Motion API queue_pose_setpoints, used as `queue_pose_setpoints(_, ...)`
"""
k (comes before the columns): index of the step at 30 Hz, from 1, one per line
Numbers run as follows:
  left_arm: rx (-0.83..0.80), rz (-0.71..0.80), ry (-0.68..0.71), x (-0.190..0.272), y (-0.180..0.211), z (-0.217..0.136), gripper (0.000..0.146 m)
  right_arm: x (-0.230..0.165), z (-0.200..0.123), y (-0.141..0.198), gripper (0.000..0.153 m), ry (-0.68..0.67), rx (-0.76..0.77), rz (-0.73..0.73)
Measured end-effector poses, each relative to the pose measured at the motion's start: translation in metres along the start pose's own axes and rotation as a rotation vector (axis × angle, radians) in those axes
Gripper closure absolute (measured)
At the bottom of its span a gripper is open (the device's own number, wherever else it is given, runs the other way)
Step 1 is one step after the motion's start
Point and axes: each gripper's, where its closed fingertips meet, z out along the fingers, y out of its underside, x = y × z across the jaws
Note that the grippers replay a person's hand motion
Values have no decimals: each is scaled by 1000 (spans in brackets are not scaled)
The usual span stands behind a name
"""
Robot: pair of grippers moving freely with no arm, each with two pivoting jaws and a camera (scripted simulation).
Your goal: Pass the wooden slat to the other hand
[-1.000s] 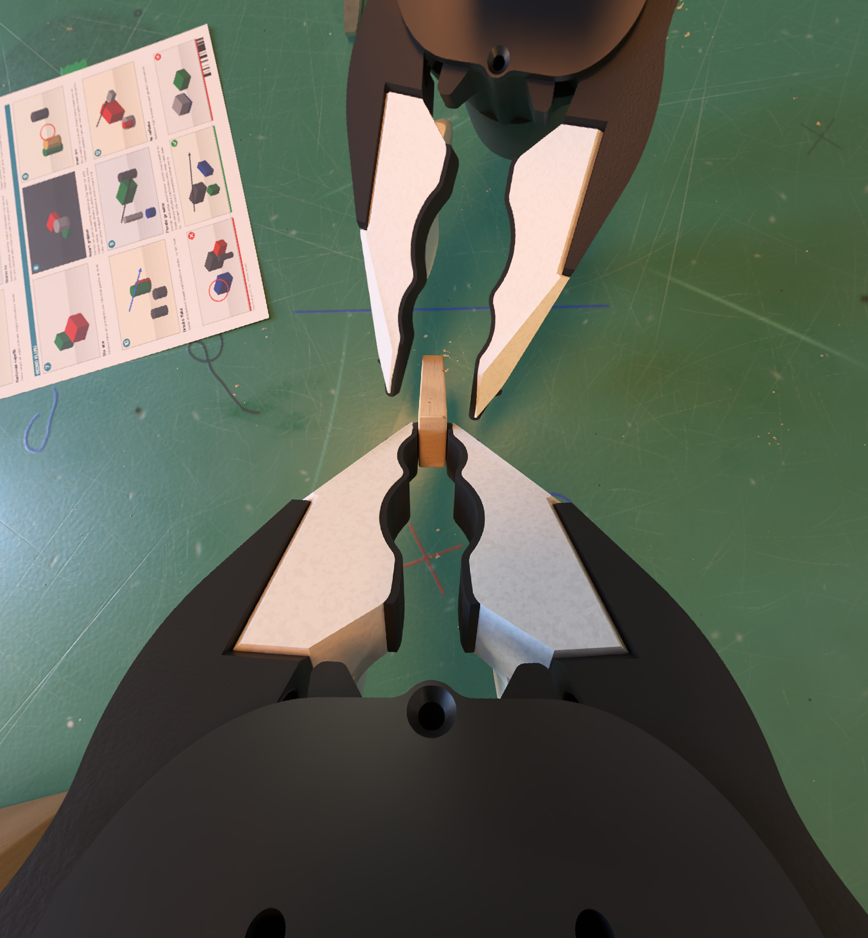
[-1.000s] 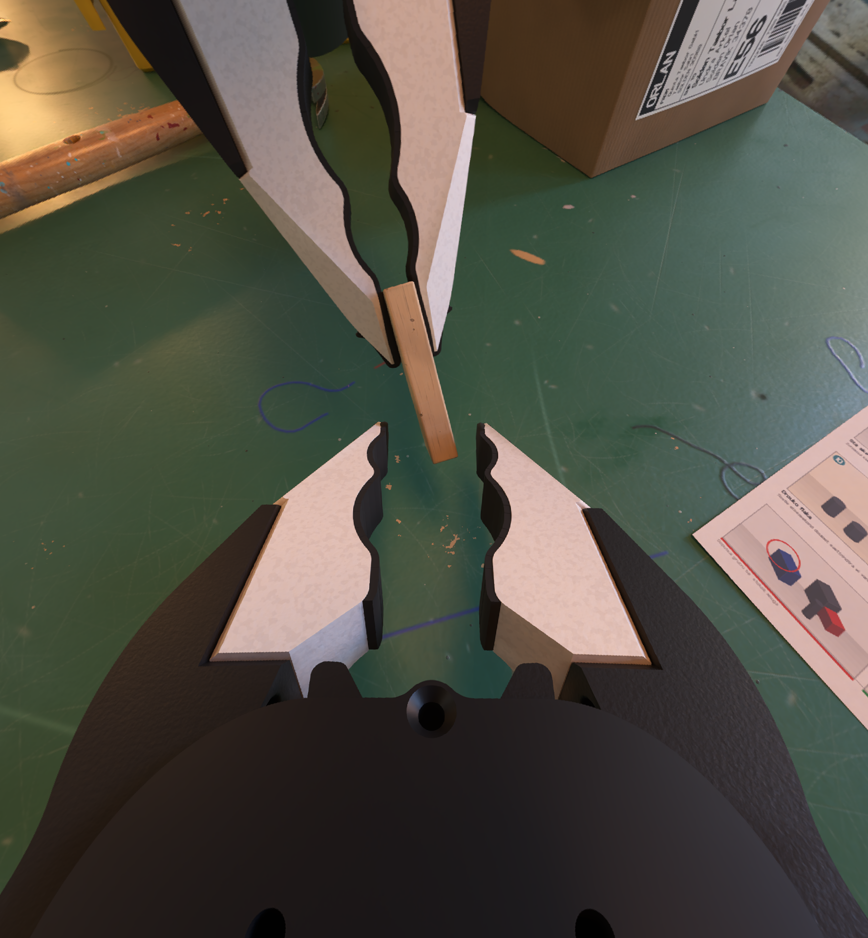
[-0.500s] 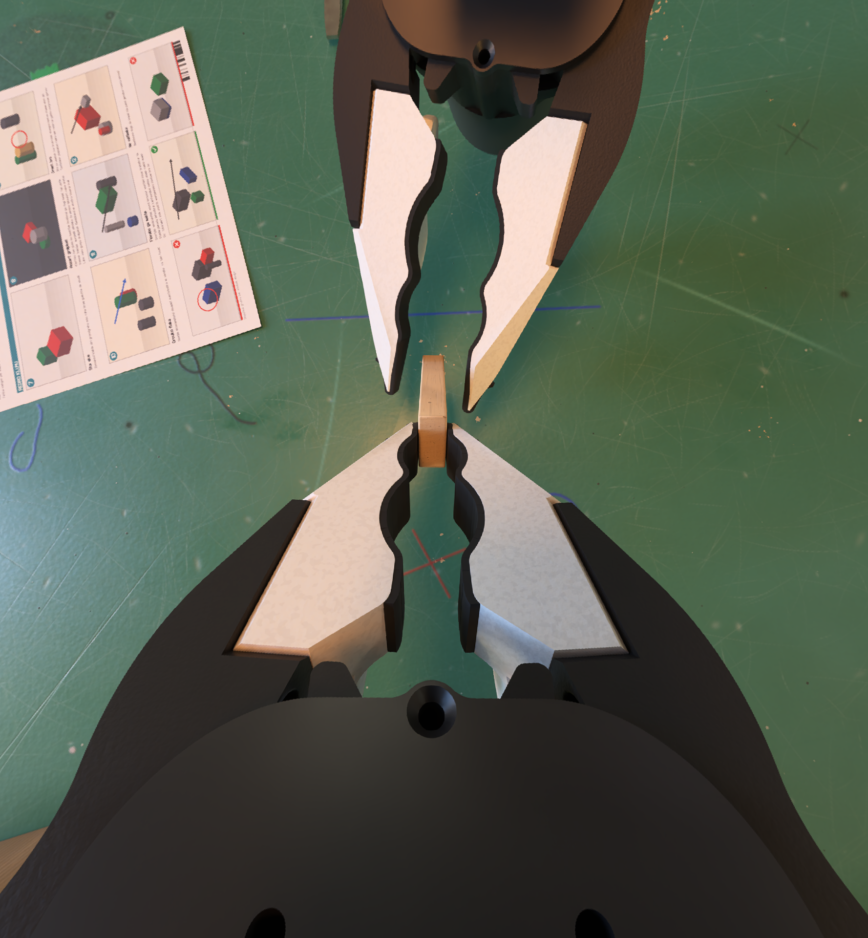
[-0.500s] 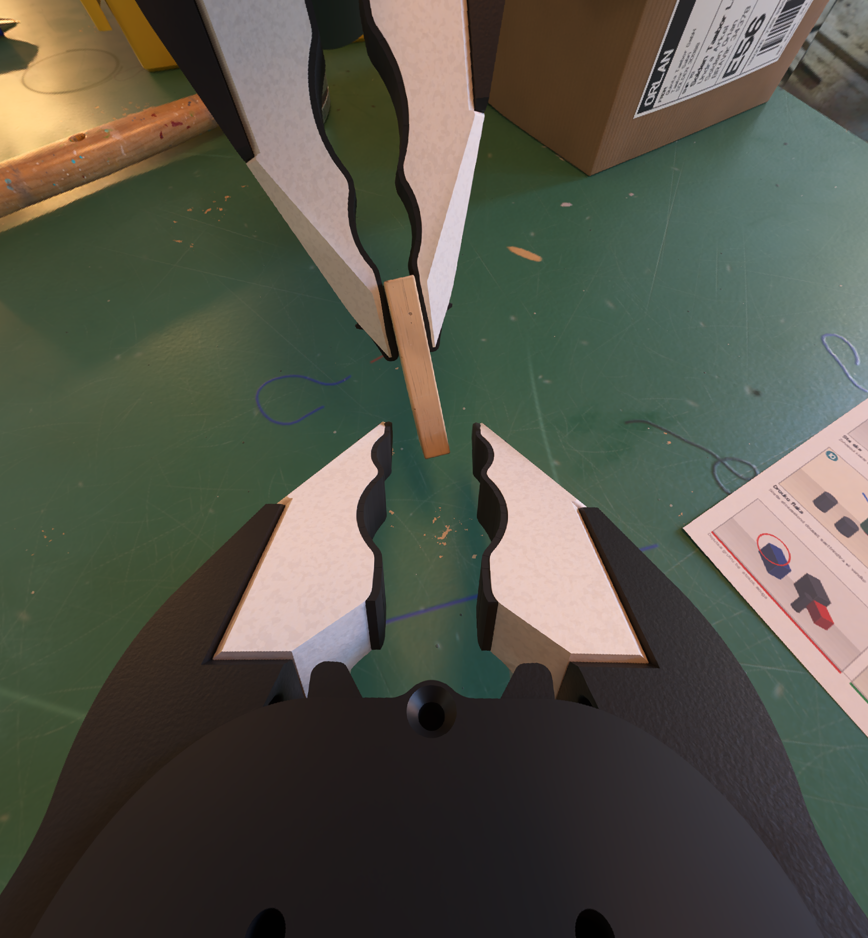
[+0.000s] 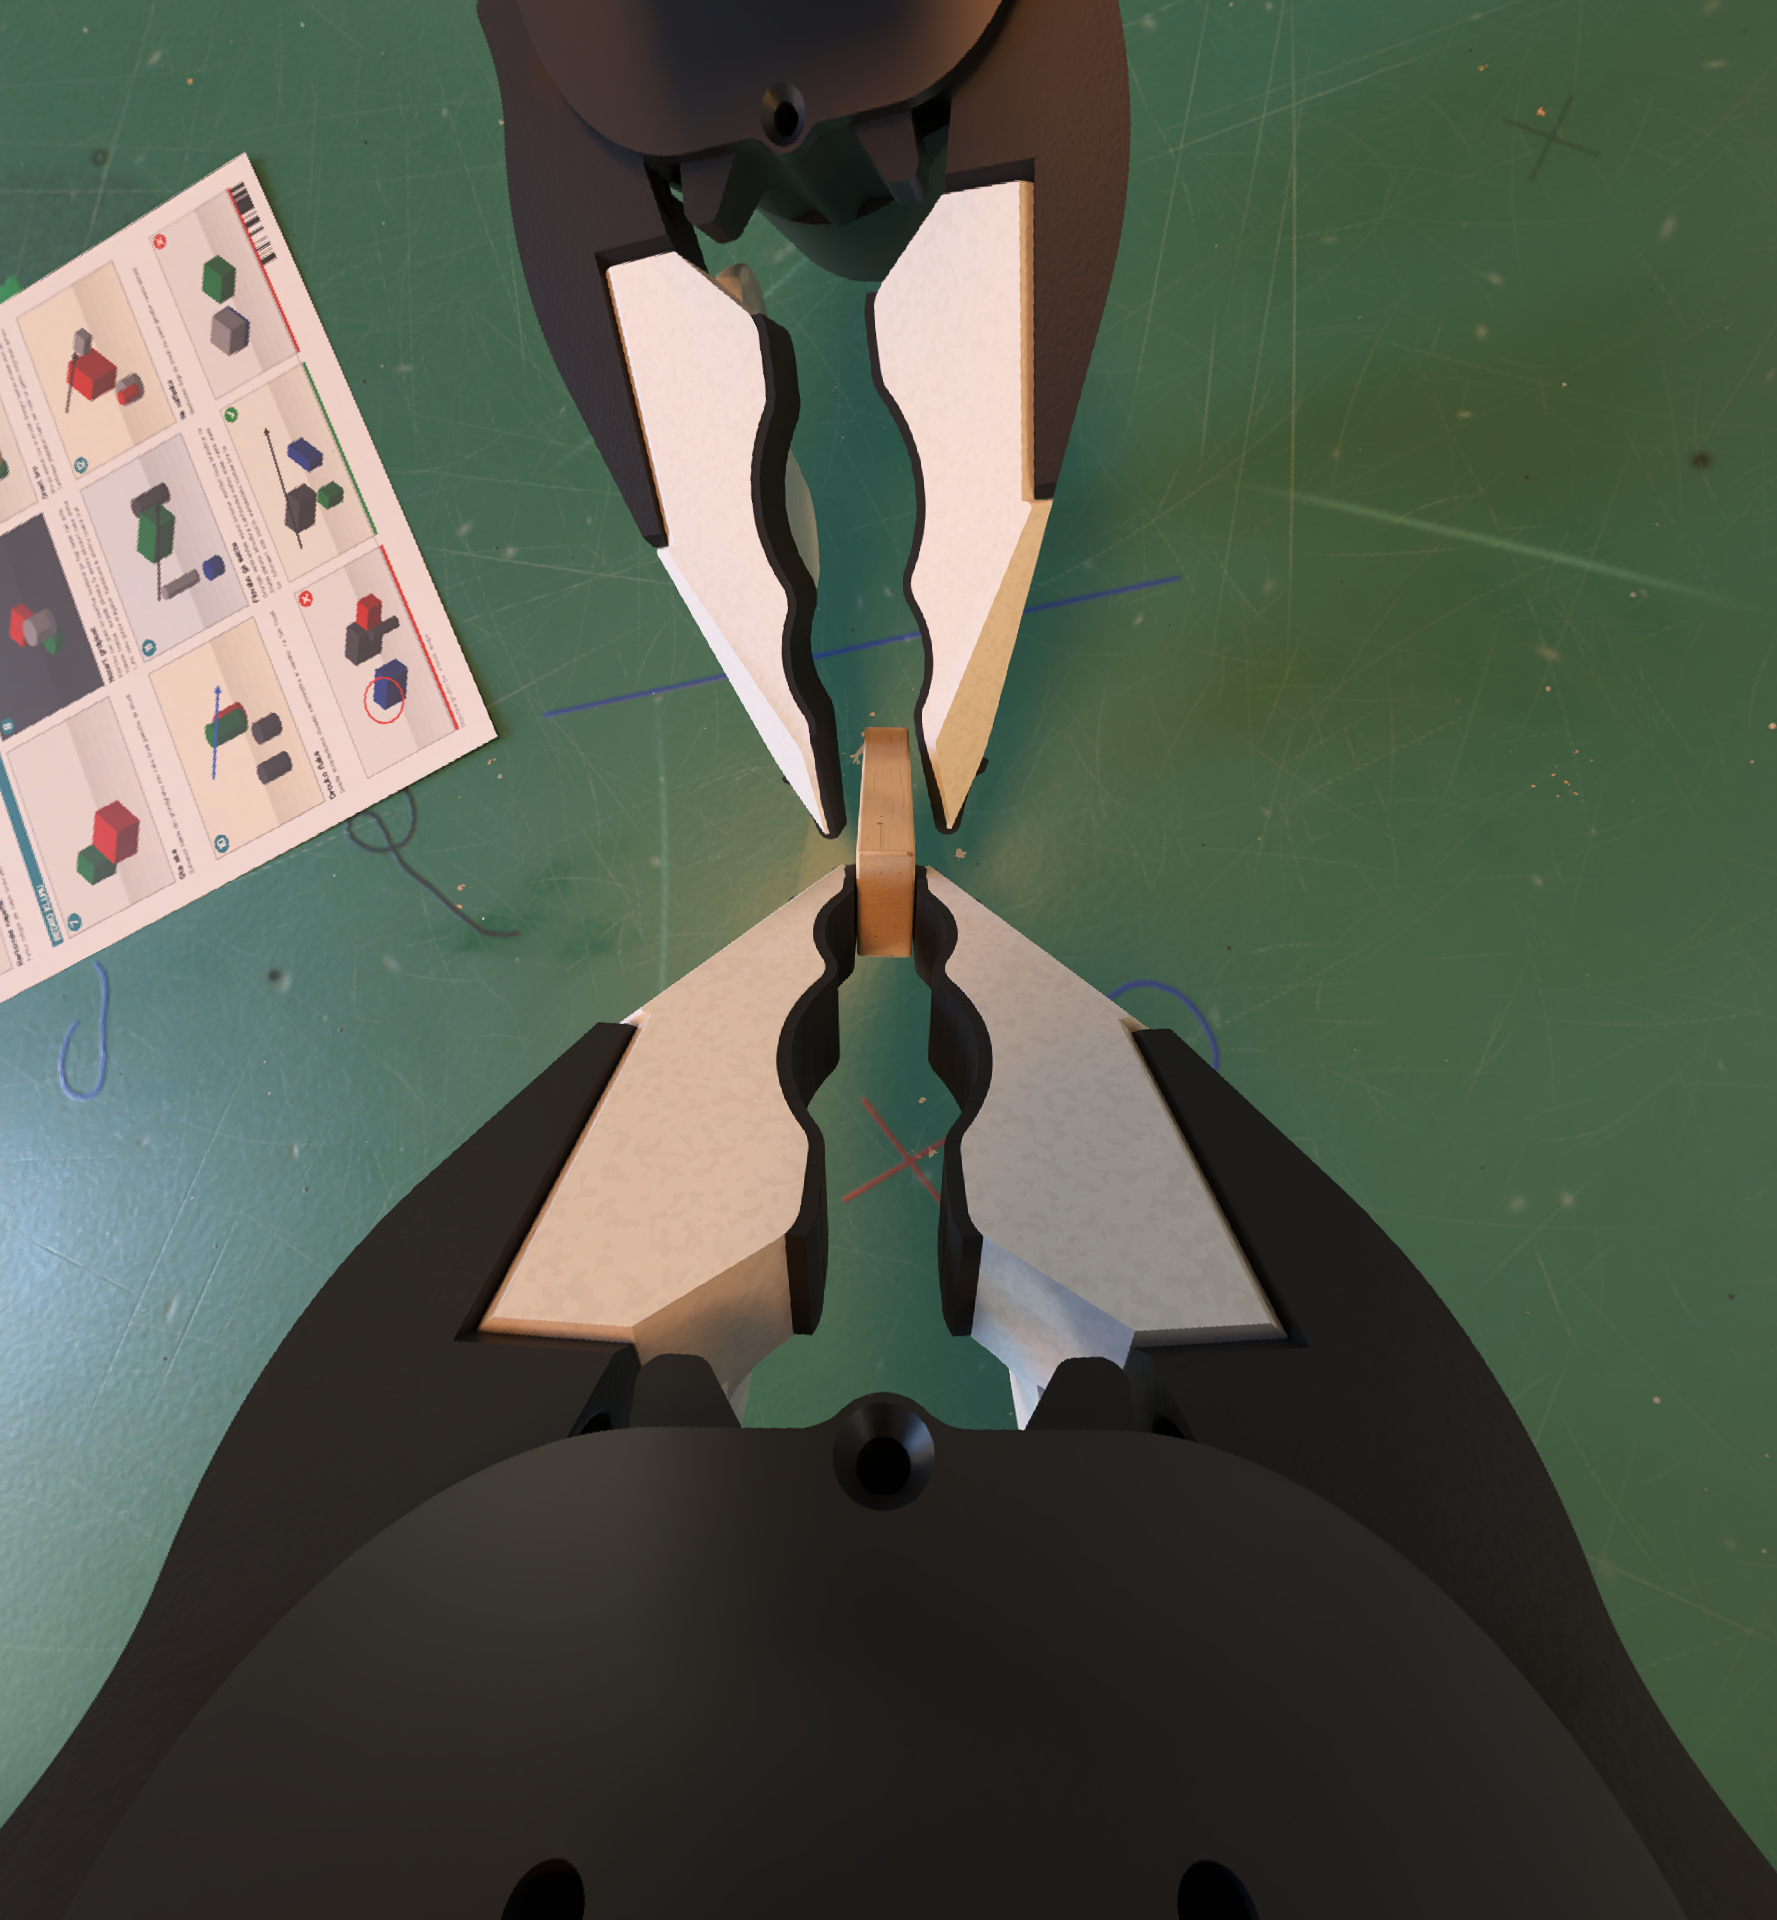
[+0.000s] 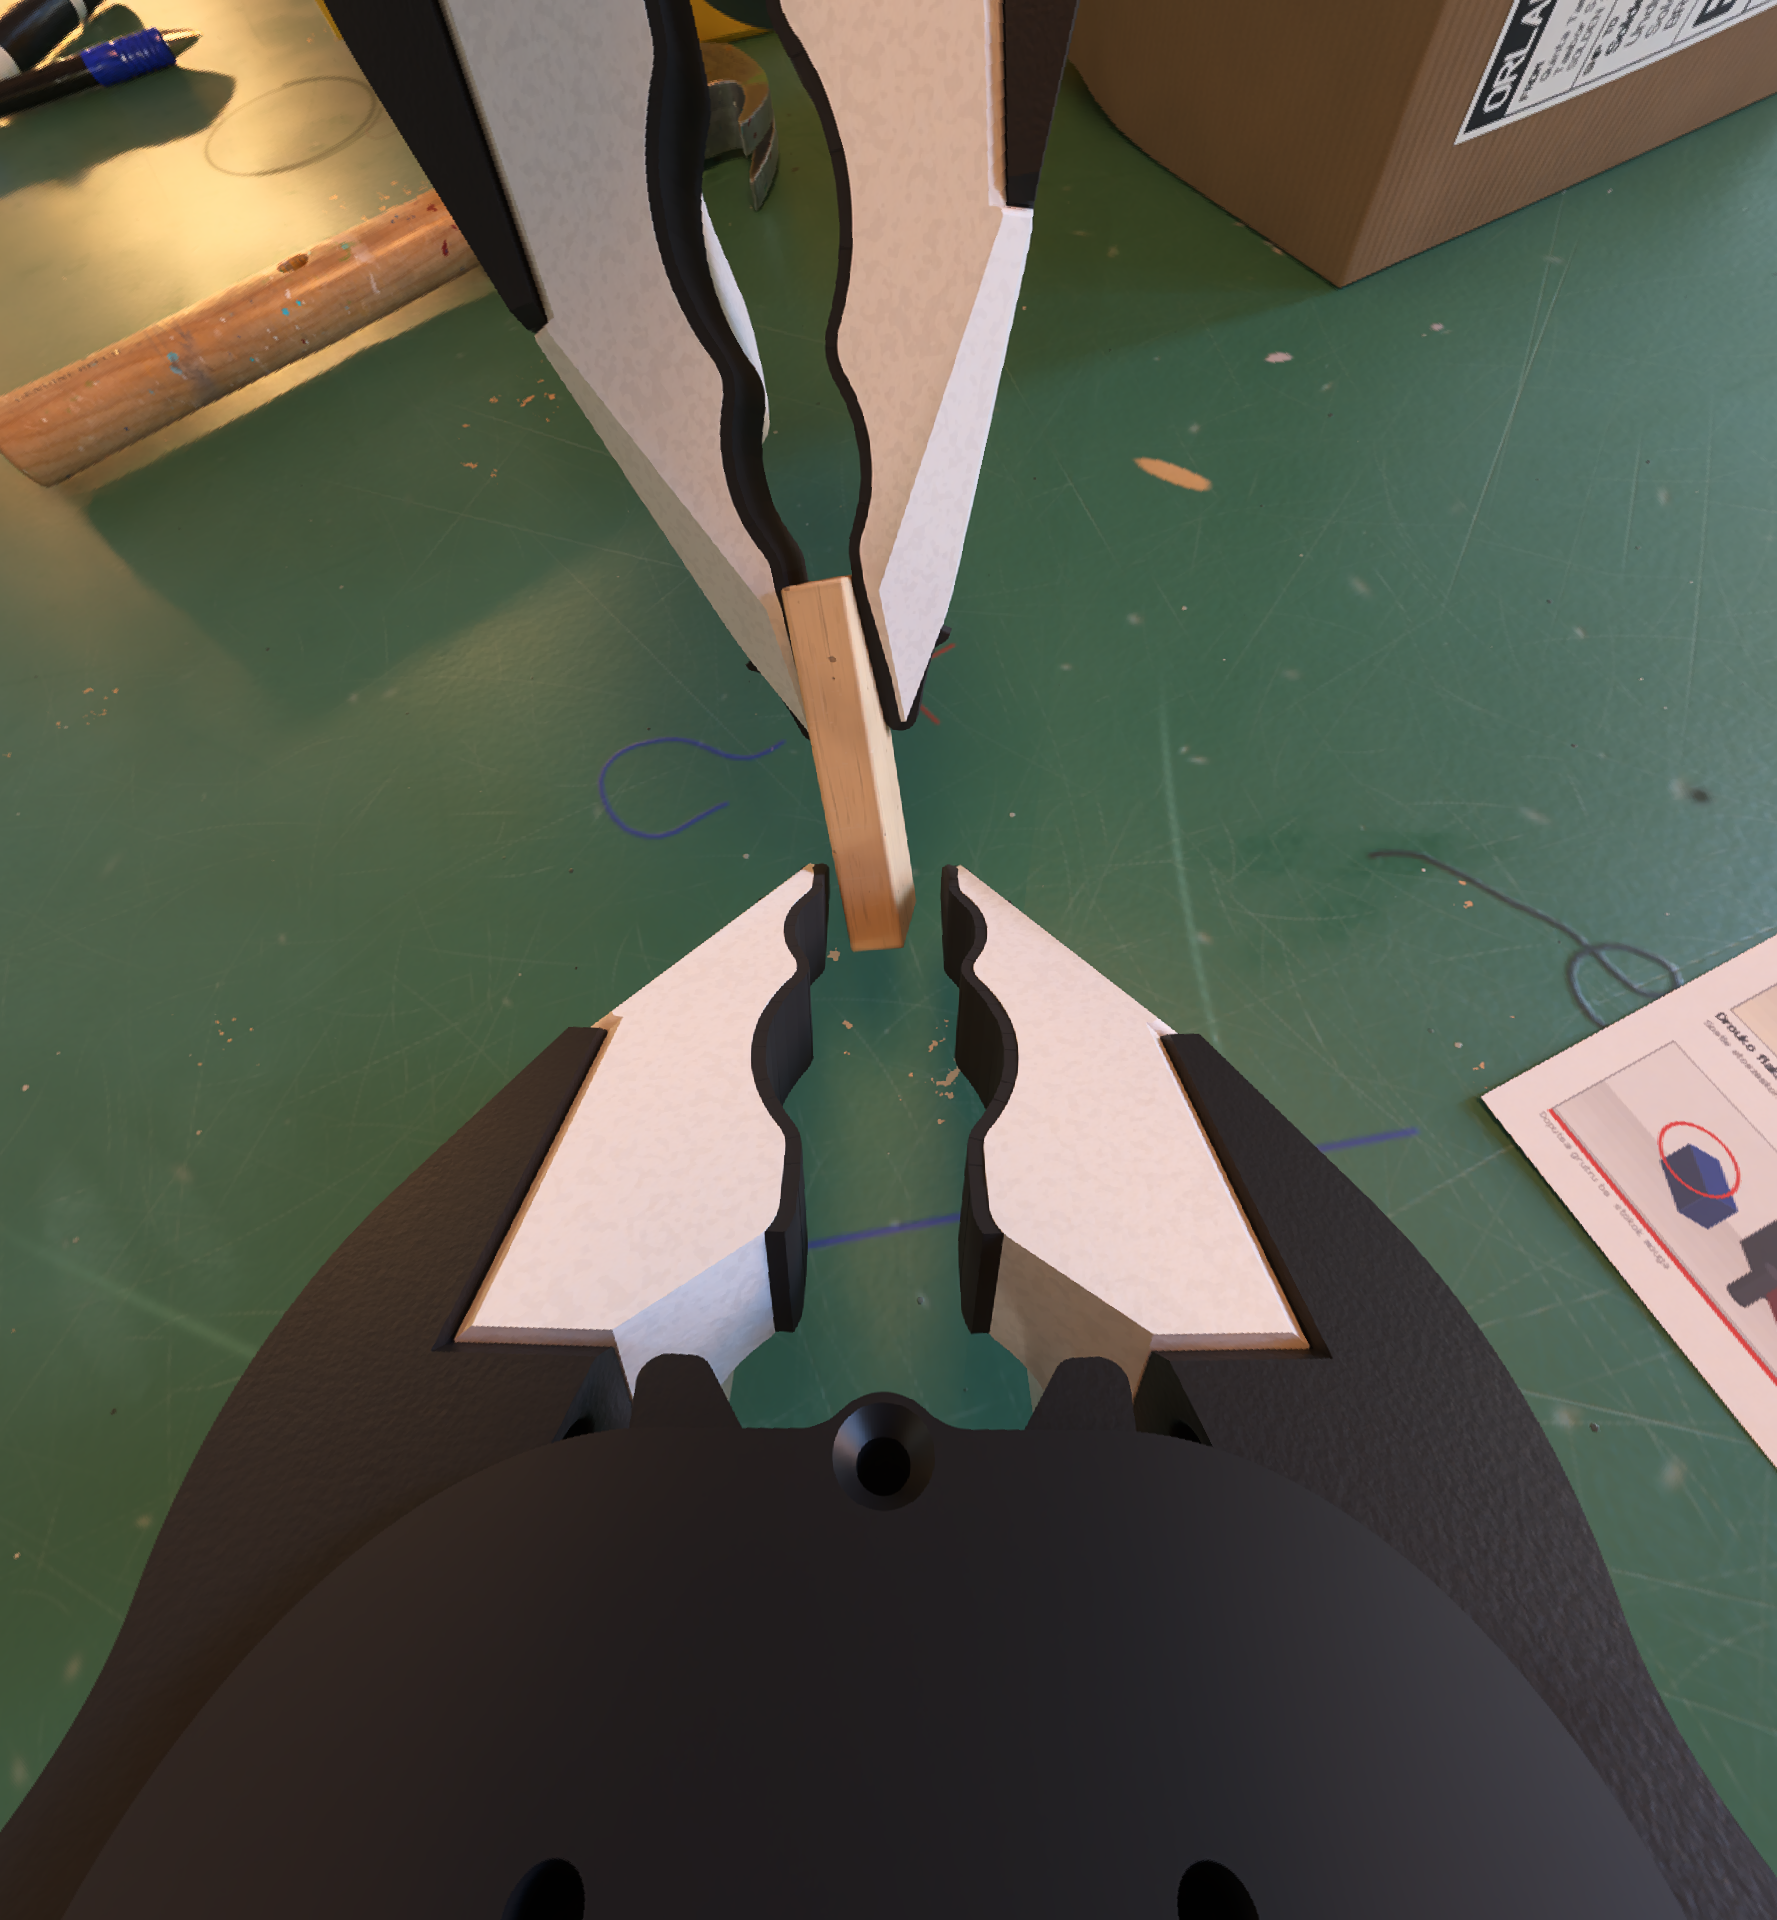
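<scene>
A small light wooden slat (image 5: 885, 842) is held above the green mat. My left gripper (image 5: 885, 883) is shut on its near end. In the right wrist view the slat (image 6: 853, 769) slants from the left gripper (image 6: 842, 665), which comes in from the top, down to my right gripper (image 6: 884, 883). The right gripper is open, its fingertips on either side of the slat's free end with a small gap on each side. In the left wrist view the right gripper (image 5: 889, 826) faces mine, its tips straddling the slat's far end.
A printed instruction sheet (image 5: 136, 582) lies on the green mat (image 5: 1486, 935) to the left; it also shows at the right in the right wrist view (image 6: 1715, 1164). A cardboard box (image 6: 1435, 114), a wooden handle (image 6: 209, 343) and a blue marker (image 6: 53, 83) lie beyond the grippers.
The right gripper has moved closer and narrowed; its tips now straddle the slat's free end. The left gripper keeps its hold on the slat.
</scene>
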Motion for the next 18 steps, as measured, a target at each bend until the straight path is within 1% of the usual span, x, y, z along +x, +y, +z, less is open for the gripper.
queue_pose_setpoints(7,-12,-10,-16,-3,3,-3,137,4,2,-2,135,-5,-20,-5)
queue_pose_setpoints(13,0,-6,-19,-6,4,-4,137,6,3,-4,137,-42,-47,-36)
queue_pose_setpoints(18,12,14,-11,-7,3,-4,137,6,2,-3,138,-65,-39,-37)
